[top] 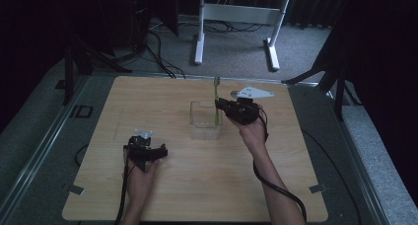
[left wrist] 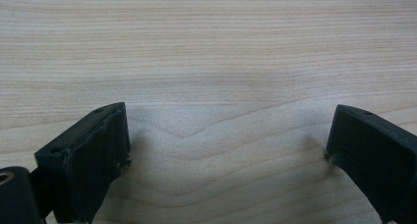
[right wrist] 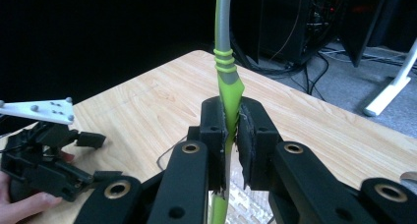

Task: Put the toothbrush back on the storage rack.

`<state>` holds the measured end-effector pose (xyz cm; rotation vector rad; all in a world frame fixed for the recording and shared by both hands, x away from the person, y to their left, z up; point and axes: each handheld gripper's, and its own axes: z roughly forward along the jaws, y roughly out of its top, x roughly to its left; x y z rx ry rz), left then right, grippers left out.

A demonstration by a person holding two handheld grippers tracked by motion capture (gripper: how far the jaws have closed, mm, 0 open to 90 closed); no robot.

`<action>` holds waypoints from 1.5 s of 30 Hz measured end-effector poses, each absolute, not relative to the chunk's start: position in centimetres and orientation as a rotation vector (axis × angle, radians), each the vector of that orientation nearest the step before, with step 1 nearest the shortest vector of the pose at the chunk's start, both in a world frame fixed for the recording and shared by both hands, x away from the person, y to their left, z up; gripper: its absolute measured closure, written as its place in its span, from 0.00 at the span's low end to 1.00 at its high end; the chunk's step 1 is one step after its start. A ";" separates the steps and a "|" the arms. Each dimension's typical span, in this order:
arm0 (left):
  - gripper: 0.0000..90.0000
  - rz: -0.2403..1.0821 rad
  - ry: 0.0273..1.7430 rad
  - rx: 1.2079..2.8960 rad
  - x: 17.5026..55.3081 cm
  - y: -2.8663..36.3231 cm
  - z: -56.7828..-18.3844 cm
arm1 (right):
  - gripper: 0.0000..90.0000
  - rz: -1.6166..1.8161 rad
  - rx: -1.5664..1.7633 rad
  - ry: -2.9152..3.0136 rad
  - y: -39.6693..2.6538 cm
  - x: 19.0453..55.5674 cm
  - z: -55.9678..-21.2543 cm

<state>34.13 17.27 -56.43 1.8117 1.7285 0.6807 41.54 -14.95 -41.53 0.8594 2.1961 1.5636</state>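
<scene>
A green and grey toothbrush stands upright in a clear square container at the middle of the wooden table. My right gripper comes in from the container's right and is shut on the brush. In the right gripper view the pads of that gripper press the green handle, whose grey upper part rises out of the frame. My left gripper rests low on the table at front left. Its jaws stand wide open over bare wood, holding nothing. Farther off in the right gripper view, the left gripper lies in a hand.
The table ends in a grey carpeted floor on all sides. A white desk frame and loose cables lie beyond the far edge. Dark stands flank the table's back corners. A cable trails from my right gripper along the forearm.
</scene>
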 end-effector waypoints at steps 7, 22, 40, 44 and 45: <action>0.03 0.681 1.729 1.811 34.1 17.3 -56.4 | 0.91 1.561 0.871 2.183 -14.8 42.2 -42.0; 0.03 0.681 1.729 1.811 34.1 17.3 -56.4 | 0.91 1.471 0.870 2.201 -13.7 42.8 -43.8; 0.03 0.680 1.728 1.813 34.1 17.3 -56.4 | 0.90 1.333 0.835 2.274 -12.8 42.7 -46.0; 0.03 0.680 1.728 1.816 34.1 17.3 -56.4 | 0.88 1.289 0.843 2.312 -12.7 42.7 -46.6; 0.03 0.680 1.728 1.816 34.1 17.3 -56.4 | 0.87 1.273 0.834 2.321 -12.6 42.7 -46.7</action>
